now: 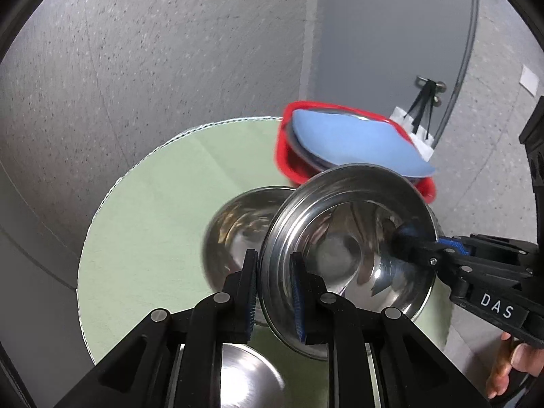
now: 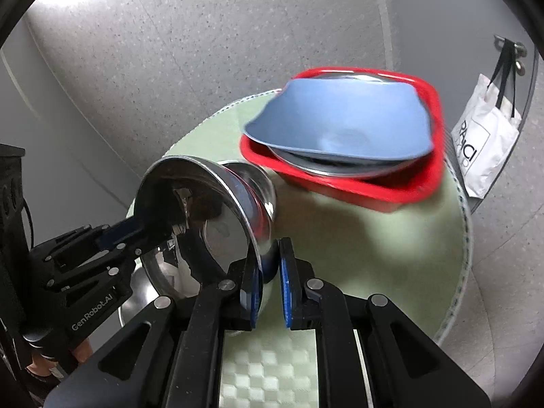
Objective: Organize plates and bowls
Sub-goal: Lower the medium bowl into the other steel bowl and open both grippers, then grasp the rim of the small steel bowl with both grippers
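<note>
Mid-frame in both views: steel bowl (image 1: 346,238) tilted above counter (image 1: 142,231), rim pinched by left gripper (image 1: 273,292) and right gripper (image 2: 270,282) jaws. Left view only: second bowl (image 1: 234,224) beneath. Right view only: bag (image 2: 486,136) lettering.

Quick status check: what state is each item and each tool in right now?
Left tool: shut on steel bowl rim.
Right tool: shut on opposite rim.
Steel bowl: lifted, tilted, held by both tools.
Second steel bowl: resting on green mat.
Blue plate: lying tilted in the red tray.
</note>
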